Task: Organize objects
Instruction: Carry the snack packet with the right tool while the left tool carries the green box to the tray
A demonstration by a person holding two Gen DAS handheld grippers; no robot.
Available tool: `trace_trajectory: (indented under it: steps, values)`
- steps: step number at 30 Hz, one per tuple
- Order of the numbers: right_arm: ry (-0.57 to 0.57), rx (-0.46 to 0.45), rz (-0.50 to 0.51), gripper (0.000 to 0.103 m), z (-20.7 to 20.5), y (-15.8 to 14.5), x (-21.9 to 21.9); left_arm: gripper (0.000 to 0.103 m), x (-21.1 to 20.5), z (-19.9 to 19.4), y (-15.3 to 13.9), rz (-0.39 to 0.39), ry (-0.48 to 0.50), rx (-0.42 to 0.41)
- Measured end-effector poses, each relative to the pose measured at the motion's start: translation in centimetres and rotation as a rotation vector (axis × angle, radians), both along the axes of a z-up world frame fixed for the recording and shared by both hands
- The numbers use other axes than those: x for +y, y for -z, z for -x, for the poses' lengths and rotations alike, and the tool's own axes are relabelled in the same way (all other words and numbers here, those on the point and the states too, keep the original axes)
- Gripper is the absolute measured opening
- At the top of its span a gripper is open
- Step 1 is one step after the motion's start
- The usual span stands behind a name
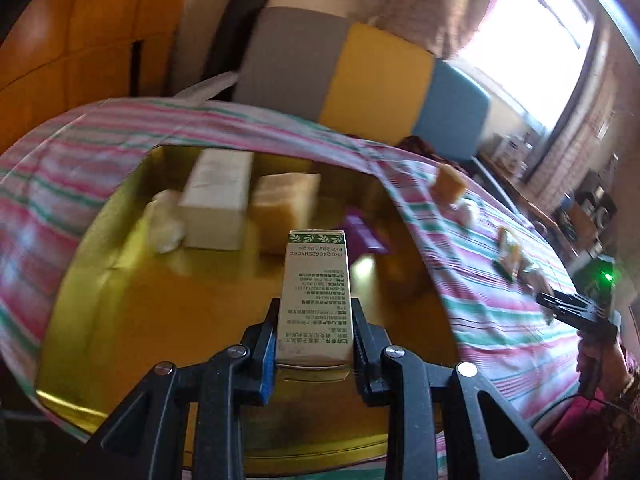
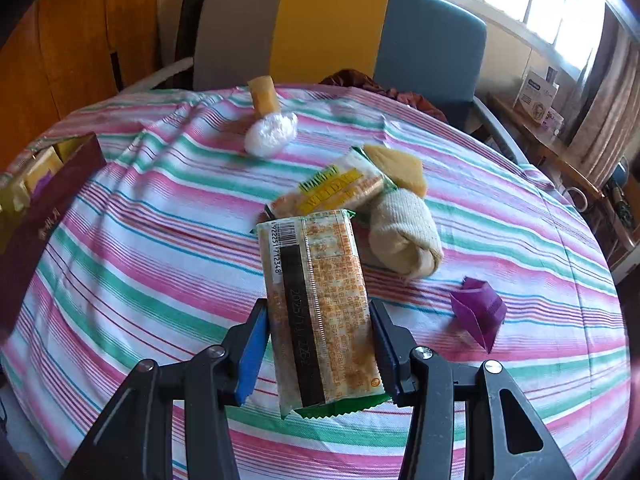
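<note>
My left gripper (image 1: 314, 320) is shut on a small white-and-green printed carton (image 1: 316, 296) and holds it above a gold-lined box (image 1: 120, 264). In the box lie a white carton (image 1: 216, 200), a tan block (image 1: 286, 208), a white wad (image 1: 166, 220) and a purple packet (image 1: 362, 232). My right gripper (image 2: 320, 320) is shut on a cracker packet (image 2: 320, 308) above the striped cloth (image 2: 160, 248). On the cloth lie a second cracker packet (image 2: 332, 190), a rolled sock (image 2: 404, 236), a yellow sponge (image 2: 400, 166), a purple paper box (image 2: 478, 308), a white ball (image 2: 272, 134) and a yellow roll (image 2: 262, 94).
The box's maroon side (image 2: 44, 216) stands at the left edge of the right wrist view. A grey, yellow and blue chair (image 2: 332, 28) stands behind the table. A side table with clutter (image 2: 540, 100) runs under the window at right. The right gripper shows in the left wrist view (image 1: 576, 308).
</note>
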State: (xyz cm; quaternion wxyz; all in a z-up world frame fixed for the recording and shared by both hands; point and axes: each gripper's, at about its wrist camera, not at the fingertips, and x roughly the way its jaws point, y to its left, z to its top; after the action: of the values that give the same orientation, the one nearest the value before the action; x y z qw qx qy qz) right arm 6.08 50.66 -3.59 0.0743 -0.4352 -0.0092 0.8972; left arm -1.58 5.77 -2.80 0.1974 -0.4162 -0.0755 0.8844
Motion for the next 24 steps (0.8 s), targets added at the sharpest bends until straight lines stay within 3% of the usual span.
trace_trajectory:
  steps: [8, 24]
  values:
    - [-0.021, 0.006, 0.101, 0.049, 0.2, -1.2, -2.5, 0.029, -3.0, 2.6, 2.4, 0.071, -0.070, -0.094]
    - [-0.276, 0.070, 0.284, 0.049, 2.3, -6.4, -18.7, 0.030, -5.0, 4.9, 4.2, 0.193, -0.123, -0.110]
